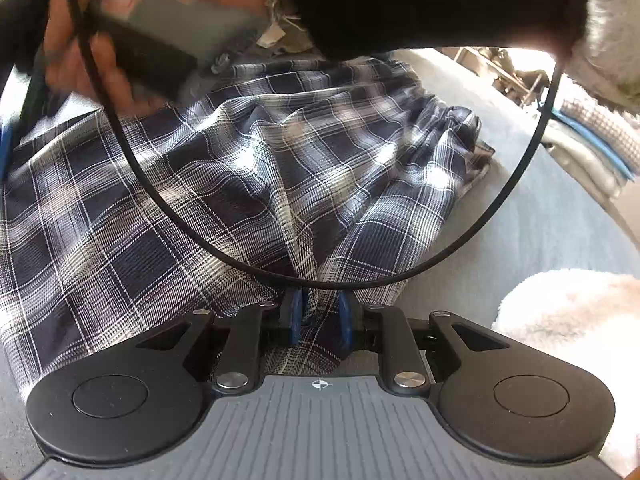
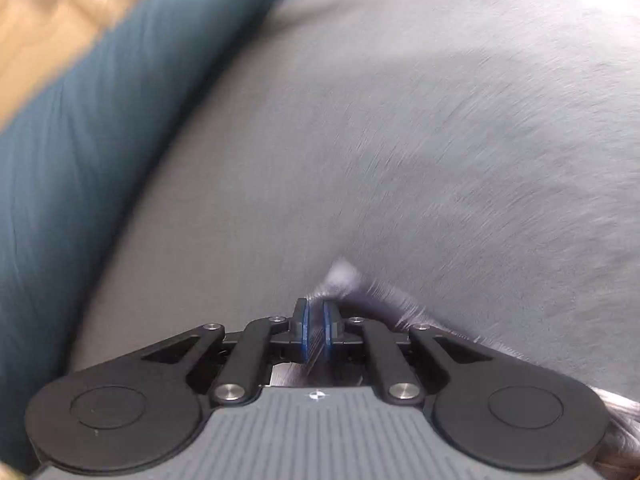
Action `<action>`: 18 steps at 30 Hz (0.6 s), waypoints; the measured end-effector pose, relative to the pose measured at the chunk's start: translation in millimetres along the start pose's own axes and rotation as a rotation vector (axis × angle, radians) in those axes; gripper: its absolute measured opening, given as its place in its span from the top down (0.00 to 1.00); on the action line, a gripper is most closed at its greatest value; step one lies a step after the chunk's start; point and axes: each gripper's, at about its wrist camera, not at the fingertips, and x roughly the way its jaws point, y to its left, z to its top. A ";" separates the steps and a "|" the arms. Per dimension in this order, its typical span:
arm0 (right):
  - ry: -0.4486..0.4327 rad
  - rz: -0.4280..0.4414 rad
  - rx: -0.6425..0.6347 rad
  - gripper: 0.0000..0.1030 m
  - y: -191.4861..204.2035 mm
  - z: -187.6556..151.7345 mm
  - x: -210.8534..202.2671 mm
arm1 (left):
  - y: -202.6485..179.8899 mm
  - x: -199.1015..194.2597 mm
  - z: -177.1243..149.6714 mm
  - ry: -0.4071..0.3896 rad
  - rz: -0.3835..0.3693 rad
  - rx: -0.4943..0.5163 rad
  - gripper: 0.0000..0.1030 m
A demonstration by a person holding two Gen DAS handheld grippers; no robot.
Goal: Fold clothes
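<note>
A navy and white plaid garment (image 1: pixel 224 184) lies rumpled across the grey sheet (image 1: pixel 540 216) in the left wrist view. My left gripper (image 1: pixel 320 316) is shut on a bunched fold of it, the cloth pinched between the blue pads. At the top left of that view a hand (image 1: pixel 76 56) holds the other gripper's grey and black body. In the blurred right wrist view, my right gripper (image 2: pixel 316 320) is shut on a thin edge of plaid cloth (image 2: pixel 384 300), which trails off to the right over the grey sheet (image 2: pixel 440 120).
A black cable (image 1: pixel 516 184) loops over the garment. A fluffy white sleeve (image 1: pixel 568 320) sits at the lower right, folded towels (image 1: pixel 592 148) at the right edge. A teal pillow or cover (image 2: pixel 80 152) borders the sheet on the left of the right wrist view.
</note>
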 end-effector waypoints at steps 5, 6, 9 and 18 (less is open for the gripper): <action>-0.084 -0.070 -0.005 0.92 -35.1 -28.2 -98.1 | 1.0 -2.5 5.1 0.025 -0.016 0.003 0.82; -0.077 -0.094 -0.015 0.92 -42.2 -41.3 -119.0 | 0.9 -2.8 7.1 0.033 -0.023 0.000 0.82; -0.019 -0.192 -0.048 0.92 -61.2 -85.5 -160.3 | 0.4 -11.8 13.5 0.031 -0.024 0.006 0.82; 0.194 -0.322 -0.028 0.92 -91.5 -175.6 -145.4 | 14.1 -36.7 47.9 0.038 -0.025 -0.004 0.82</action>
